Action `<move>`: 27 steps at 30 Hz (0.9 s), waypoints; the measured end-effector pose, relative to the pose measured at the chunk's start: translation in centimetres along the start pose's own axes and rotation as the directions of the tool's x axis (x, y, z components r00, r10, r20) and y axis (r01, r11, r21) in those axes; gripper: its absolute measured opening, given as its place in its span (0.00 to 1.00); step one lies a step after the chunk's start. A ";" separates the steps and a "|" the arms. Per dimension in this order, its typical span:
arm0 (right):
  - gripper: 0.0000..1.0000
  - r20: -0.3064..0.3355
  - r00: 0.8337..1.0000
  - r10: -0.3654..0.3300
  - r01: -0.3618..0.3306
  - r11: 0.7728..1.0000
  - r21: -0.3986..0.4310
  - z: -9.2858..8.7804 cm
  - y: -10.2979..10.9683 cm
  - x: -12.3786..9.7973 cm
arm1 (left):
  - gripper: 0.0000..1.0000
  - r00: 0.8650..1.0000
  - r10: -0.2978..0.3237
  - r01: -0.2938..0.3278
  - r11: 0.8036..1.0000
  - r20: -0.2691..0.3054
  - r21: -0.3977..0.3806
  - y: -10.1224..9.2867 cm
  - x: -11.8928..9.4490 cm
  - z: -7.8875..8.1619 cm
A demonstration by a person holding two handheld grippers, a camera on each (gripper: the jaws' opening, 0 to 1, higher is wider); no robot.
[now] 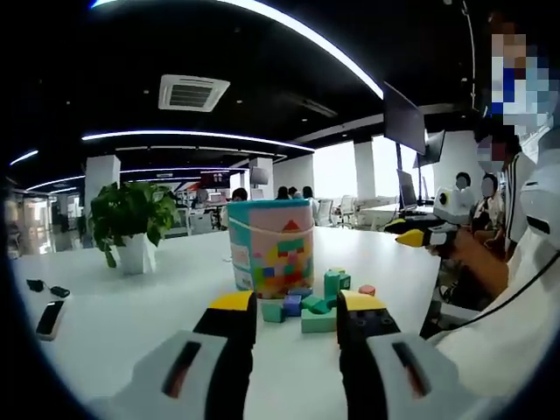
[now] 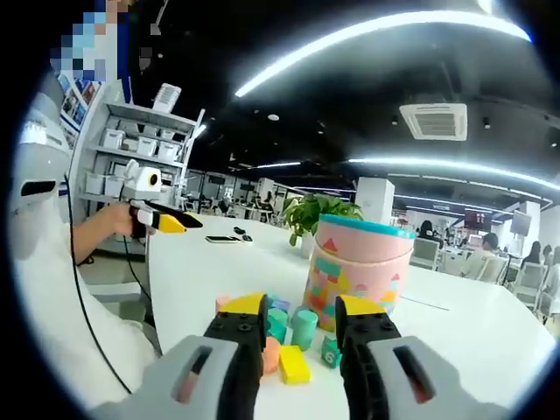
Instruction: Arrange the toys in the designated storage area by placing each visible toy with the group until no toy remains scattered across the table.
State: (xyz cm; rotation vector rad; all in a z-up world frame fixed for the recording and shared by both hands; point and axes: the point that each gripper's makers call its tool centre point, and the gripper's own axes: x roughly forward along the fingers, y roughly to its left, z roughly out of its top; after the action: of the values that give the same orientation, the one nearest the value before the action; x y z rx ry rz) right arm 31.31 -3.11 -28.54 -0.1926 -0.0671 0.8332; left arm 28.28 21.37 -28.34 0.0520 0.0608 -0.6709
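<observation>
Bright ceiling strips [image 1: 289, 31] glare — windows [image 1: 337, 171] blown out, edges fisheye-bent.

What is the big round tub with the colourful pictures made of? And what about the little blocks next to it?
The tall round tub with block pictures looks like printed cardboard: matte sides, a thin teal rim, a cord handle. That is a guess from its look. The small coloured blocks beside it on the white table seem to be painted wood, with flat solid faces and a soft, dull finish, though smooth plastic is possible.
</observation>
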 end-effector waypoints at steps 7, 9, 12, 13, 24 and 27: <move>0.35 -0.001 1.000 0.024 -0.024 0.999 0.026 -0.3 0.6 0.4 | 0.37 1.000 -0.018 0.018 1.000 -0.011 -0.006 -0.4 0.5 -0.5; 0.35 0.000 1.000 0.026 -0.026 0.999 0.027 -0.2 0.7 0.4 | 0.37 1.000 -0.022 0.022 1.000 -0.010 -0.006 -0.5 0.5 -0.4; 0.35 0.001 1.000 0.029 -0.029 0.999 0.021 -0.1 0.8 0.4 | 0.38 1.000 -0.027 0.027 1.000 -0.008 -0.002 -0.7 0.5 -0.3; 0.35 0.001 1.000 0.029 -0.029 0.999 0.020 -0.1 0.8 0.4 | 0.38 1.000 -0.027 0.027 1.000 -0.007 -0.001 -0.7 0.5 -0.3; 0.36 0.014 0.996 0.087 -0.087 0.996 0.011 0.2 2.7 0.9 | 0.45 0.999 -0.043 0.043 0.999 0.015 -0.024 -0.7 0.0 0.3; 0.36 0.022 0.994 0.106 -0.107 0.993 0.047 0.3 3.2 1.1 | 0.47 0.999 -0.040 0.040 0.999 0.018 -0.009 -0.7 -0.3 0.6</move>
State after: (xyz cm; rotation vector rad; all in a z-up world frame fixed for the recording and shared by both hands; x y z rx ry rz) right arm 29.70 -0.11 -28.92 -0.1437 -0.0558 0.9419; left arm 27.62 21.00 -27.78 0.0358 0.0479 -0.7107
